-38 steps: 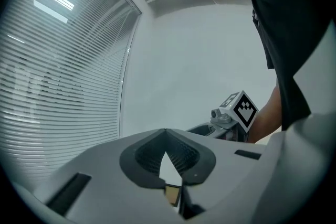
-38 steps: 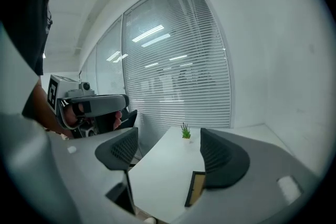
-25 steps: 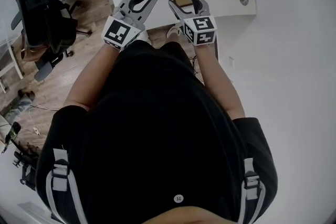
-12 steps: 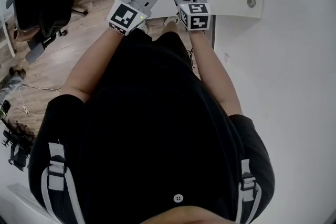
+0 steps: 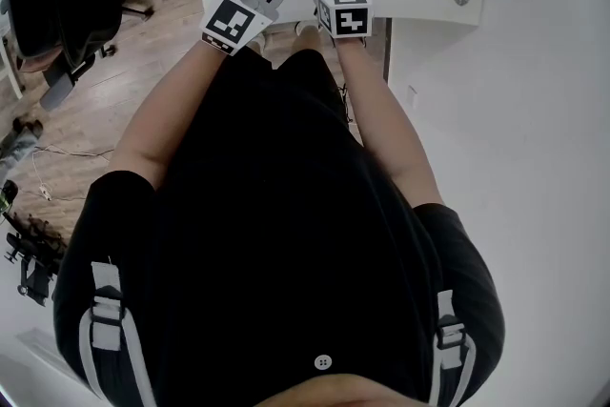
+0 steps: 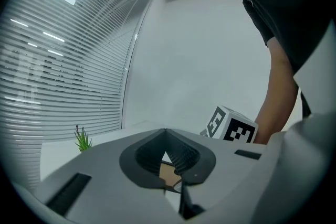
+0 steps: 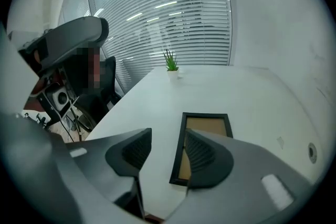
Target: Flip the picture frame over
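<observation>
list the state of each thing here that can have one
picture frame: lying flat on the white table, brown panel up
left claw: shut, empty
right claw: open, just been closing, frame's left edge in its gap, not gripped
potted plant: upright at the table's far edge

The rectangular picture frame (image 7: 207, 124) had a smooth matt black rim around a dull brown, cardboard-like panel. The white table (image 7: 247, 92) looked smooth and matt. The left gripper (image 6: 167, 132) and right gripper (image 7: 168, 136) were matt grey plastic with ribbed black pads (image 7: 137, 150). The plank floor (image 5: 143, 52) was brown wood, and the person's black top (image 5: 276, 234) was soft cloth.
</observation>
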### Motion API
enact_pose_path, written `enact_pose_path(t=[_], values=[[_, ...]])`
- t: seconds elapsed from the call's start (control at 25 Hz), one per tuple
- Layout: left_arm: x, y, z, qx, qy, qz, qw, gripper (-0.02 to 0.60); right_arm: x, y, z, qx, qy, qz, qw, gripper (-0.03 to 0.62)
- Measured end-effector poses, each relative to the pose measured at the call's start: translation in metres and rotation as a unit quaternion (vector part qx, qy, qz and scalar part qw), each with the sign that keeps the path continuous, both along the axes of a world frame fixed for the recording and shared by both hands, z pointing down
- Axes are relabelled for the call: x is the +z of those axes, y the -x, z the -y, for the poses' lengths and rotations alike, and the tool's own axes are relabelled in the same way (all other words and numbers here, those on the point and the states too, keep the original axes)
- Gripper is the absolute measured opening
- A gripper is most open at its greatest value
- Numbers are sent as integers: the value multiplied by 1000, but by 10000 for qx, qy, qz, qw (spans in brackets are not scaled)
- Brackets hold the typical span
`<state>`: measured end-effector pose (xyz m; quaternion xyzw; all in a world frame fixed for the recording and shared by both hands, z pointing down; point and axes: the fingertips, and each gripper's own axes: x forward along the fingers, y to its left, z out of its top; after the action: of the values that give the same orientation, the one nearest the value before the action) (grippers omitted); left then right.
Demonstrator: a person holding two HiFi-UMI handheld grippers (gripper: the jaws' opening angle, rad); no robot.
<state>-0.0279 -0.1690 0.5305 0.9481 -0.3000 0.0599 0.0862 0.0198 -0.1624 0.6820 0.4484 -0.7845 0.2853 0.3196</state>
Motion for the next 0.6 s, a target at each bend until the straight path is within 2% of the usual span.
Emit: enact_pose_path(t=[0.24,0.6], values=[[14,-2,-1,-26,57,65,10000,6,21,-5,-6,33,293,-162,9994,169],[35,-16,-2,-22,169,107,9998,6,47,-13,-11,142,649,-293,9974,161]])
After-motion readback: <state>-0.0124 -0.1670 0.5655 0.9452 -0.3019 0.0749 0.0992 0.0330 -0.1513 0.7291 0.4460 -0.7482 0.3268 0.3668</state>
